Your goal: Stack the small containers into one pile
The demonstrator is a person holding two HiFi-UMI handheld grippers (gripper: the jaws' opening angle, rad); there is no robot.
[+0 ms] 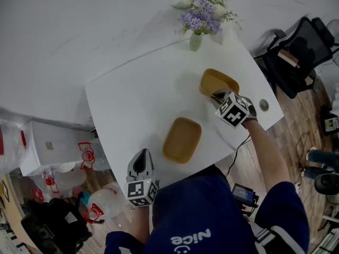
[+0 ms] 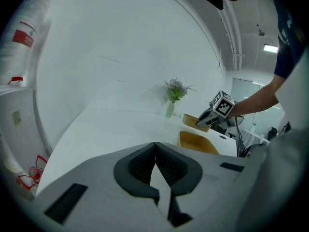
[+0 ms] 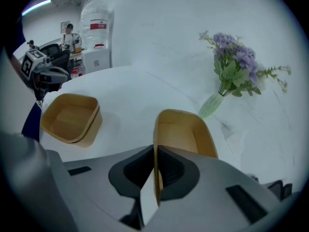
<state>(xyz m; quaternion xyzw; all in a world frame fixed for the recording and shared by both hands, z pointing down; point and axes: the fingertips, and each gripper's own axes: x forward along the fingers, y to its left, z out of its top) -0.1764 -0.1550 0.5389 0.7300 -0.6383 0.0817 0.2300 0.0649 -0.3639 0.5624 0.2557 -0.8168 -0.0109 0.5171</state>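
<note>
Two tan wooden containers are on the white table point(image 1: 137, 94). One container point(image 1: 182, 139) point(image 3: 71, 117) point(image 2: 197, 143) sits near the front middle. The other container point(image 1: 217, 82) point(image 3: 186, 129) is tilted near the right edge, and my right gripper point(image 1: 218, 96) point(image 3: 155, 166) is shut on its near wall, the thin rim pinched between the pads. My left gripper point(image 1: 140, 163) point(image 2: 155, 167) hangs shut at the table's front edge, left of the near container, with nothing between its pads.
A small green vase of purple flowers point(image 1: 199, 20) point(image 3: 231, 66) stands at the table's far edge behind the held container. A round grommet point(image 1: 264, 105) lies at the table's right corner. Water bottles point(image 1: 95, 205) and a chair point(image 1: 296, 57) stand on the floor around the table.
</note>
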